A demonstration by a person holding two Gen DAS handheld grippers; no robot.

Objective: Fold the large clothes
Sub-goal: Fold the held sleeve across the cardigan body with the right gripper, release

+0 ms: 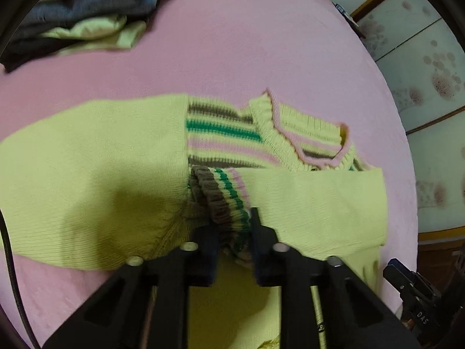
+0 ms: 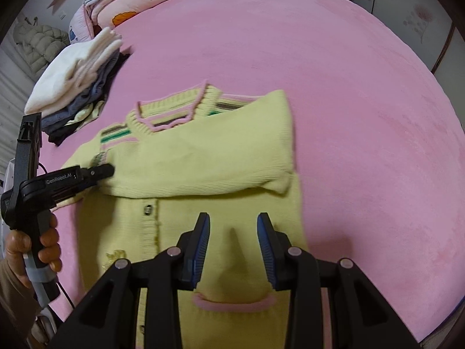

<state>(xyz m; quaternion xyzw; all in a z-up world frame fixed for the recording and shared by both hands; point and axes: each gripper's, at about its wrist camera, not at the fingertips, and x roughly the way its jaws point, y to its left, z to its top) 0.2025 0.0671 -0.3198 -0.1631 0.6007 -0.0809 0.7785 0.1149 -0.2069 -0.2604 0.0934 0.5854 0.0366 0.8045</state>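
Pink bed (image 2: 334, 101) underneath everything, cardigan as the landmark. Yellow cardigan (image 2: 203, 160) spread flat near the bed's front edge, collar (image 2: 174, 113) toward the far side, button front (image 2: 148, 209) facing up. One sleeve (image 1: 314, 203) folded across the chest below the collar, its striped cuff (image 1: 229, 203) bunched up at the cardigan's left side. Stack of folded clothes (image 2: 78, 87) beyond the cardigan's left shoulder, well apart from the collar, white piece on top, blue and dark ones below. Patterned bedding (image 2: 136, 0) farther back behind that stack. Left gripper (image 1: 232, 229) at the cardigan's left side, jaws clenched on the cuff. Right gripper (image 2: 234, 232) hovering over the cardigan's lower front, above a pink-edged pocket (image 2: 232, 302), jaws released and holding nothing. Hand (image 2: 32, 247) around the left gripper's handle, off the cardigan's left edge.
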